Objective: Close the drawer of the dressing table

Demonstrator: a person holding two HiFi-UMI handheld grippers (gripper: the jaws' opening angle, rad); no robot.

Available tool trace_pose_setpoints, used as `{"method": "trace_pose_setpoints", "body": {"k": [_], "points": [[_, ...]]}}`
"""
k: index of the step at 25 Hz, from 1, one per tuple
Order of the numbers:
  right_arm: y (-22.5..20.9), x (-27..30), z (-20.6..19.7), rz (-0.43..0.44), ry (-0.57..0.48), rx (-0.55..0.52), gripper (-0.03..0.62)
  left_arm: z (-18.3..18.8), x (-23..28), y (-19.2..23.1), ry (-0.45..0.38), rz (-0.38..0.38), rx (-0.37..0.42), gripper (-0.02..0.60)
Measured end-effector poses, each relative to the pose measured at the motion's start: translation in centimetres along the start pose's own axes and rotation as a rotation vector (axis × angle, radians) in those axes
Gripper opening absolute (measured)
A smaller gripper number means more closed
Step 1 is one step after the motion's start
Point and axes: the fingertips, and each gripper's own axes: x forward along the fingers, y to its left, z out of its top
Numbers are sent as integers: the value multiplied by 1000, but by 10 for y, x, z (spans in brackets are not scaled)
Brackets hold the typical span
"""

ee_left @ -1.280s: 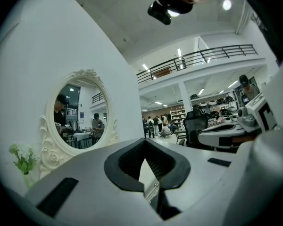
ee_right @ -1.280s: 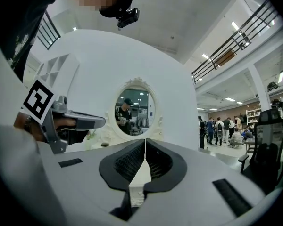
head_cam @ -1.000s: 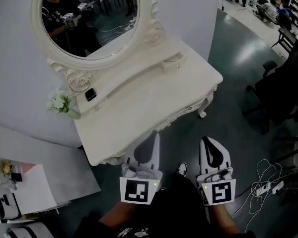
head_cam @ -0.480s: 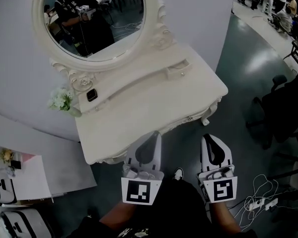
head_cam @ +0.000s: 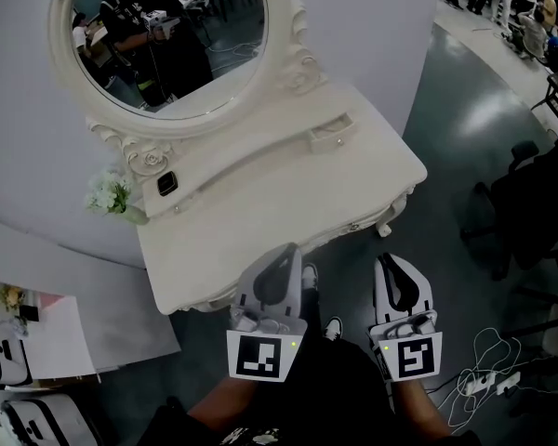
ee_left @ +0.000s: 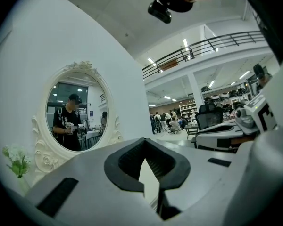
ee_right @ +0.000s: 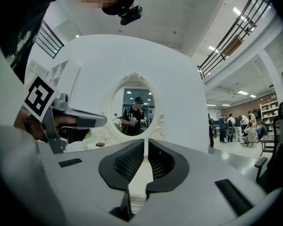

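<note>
1. White lacquer fills more of my head view than a second ago. The dressing table (head_cam: 260,212) has drawn nearer, and both claws have crept level toward its front edge.
2. The left claw (head_cam: 287,249) now has its tip right at that edge. The right claw (head_cam: 391,261) hangs at its three o'clock, over the floor (head_cam: 465,137). Both are pressed together with nothing pinched between them.
3. The small drawer (head_cam: 330,136) sits on the raised back shelf (head_cam: 251,151), at one o'clock from the left claw. It looks to me a little pulled out and skewed. Neither claw touches it, so I judge this is only the approach and the push has not begun.
4. The table top is smooth, glossy and pale, probably painted wood. Carved scrolls (head_cam: 149,156) ring the oval mirror (head_cam: 167,35). The drawer front is a flat slab with a tiny round knob (head_cam: 340,141). Soft pale flowers (head_cam: 109,193) stand at the table's nine o'clock end. The floor is polished grey and reflective.
</note>
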Motion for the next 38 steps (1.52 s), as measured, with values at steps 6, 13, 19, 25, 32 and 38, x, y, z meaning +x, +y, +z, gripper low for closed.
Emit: {"method": "trace_pose_setpoints", "body": {"k": [6,13,19,25,32,38], "points": [[-9,21,1,7,-18,-6,46,0,23,9,-15,-15,-9,2],[-17,61,-2,13,-8,-9,55,0,54,33,-29,2,-13,0],[-20,93,-10,38,17,-7,73,-6,74,56,-11,35,-25,2],[-27,127,-11,48,20,-13,78,-12,100,71,9,25,-36,2],[-37,156,-29,33,99,-12,100,-24,137,85,41,-13,-67,0],[-46,178,-42,-10,154,-5,100,-39,168,90,81,-86,-93,2]]}}
